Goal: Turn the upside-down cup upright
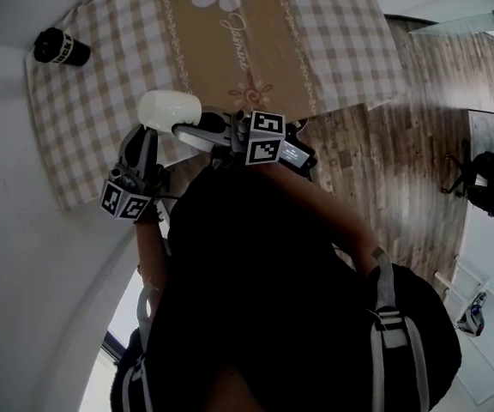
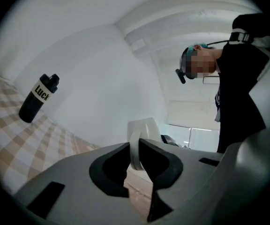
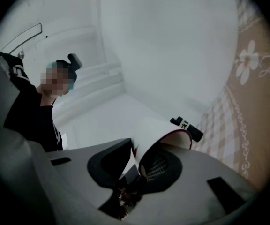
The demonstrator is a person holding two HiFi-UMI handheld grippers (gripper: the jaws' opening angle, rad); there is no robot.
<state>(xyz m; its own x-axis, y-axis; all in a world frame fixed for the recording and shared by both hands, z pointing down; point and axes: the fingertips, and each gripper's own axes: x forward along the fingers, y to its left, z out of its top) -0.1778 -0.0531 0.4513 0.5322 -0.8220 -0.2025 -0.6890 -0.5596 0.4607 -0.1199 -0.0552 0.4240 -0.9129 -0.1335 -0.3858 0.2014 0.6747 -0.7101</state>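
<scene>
Above the near edge of the checked table [image 1: 93, 136]: white cup [image 1: 168, 110] was held clear of it.
Left gripper [image 2: 135, 146]: jaws were clamped on the cup's handle [image 2: 134, 156].
Right gripper [image 3: 136, 161]: jaws pinched the cup's wall, one jaw inside.
Black bottle [image 1: 61, 48]: was well apart, near a corner.

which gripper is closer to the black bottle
Left. The left gripper holds the cup by its handle on the side toward the black bottle; the right gripper grips the cup's rim from the far side.

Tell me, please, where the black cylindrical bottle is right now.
Head view, upper left: the bottle sits on the beige checked tablecloth near a corner, apart from the white cup.
</scene>
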